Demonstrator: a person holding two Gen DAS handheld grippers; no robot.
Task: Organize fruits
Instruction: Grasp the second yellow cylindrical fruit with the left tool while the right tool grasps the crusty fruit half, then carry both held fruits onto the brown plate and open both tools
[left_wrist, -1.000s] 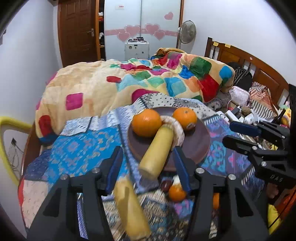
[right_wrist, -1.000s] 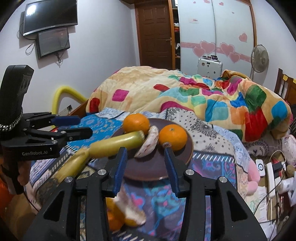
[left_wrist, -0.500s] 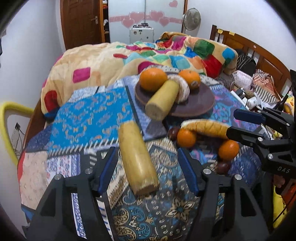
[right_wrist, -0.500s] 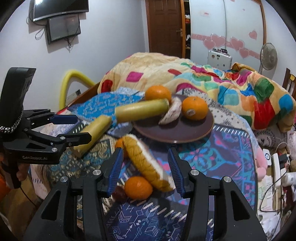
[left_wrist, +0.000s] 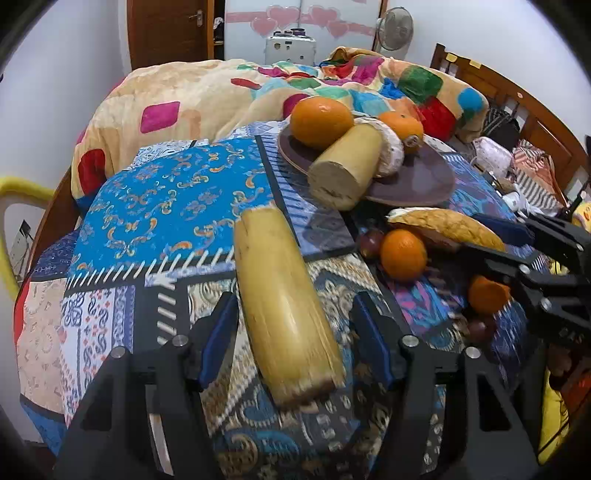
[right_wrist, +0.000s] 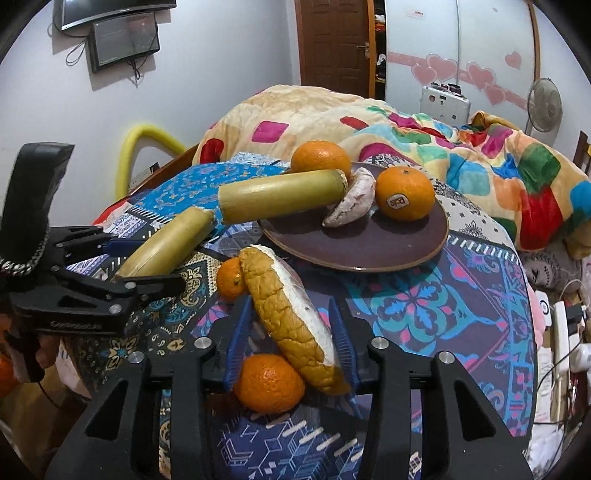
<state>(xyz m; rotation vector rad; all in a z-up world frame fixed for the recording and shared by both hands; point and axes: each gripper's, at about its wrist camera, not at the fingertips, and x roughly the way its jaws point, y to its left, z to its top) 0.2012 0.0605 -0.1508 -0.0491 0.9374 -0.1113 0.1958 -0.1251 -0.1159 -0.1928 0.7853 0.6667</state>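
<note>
1. The left gripper (left_wrist: 291, 332) hangs over the patterned cloth (left_wrist: 159, 206) with a yellow cane piece (left_wrist: 284, 306) lying between its blue pads; the jaws are closing, and a gap shows on the right side, so nothing is clamped.
2. Beyond it, a brown plate (left_wrist: 421, 181) carries a second cane piece (left_wrist: 347, 170), two oranges (left_wrist: 321, 120) and a pale pomelo segment (left_wrist: 389, 147).
3. In front of the plate lie a small orange (left_wrist: 402, 254) and a yellow-skinned pomelo wedge (left_wrist: 447, 227).
4. The right gripper (right_wrist: 291, 339) straddles that pomelo wedge; its jaws are closing, the right pad looks to be against the pith side, and a gap remains on the left.
5. Another small orange (right_wrist: 269, 384) sits low between the right gripper's fingers, under the pomelo wedge.
</note>
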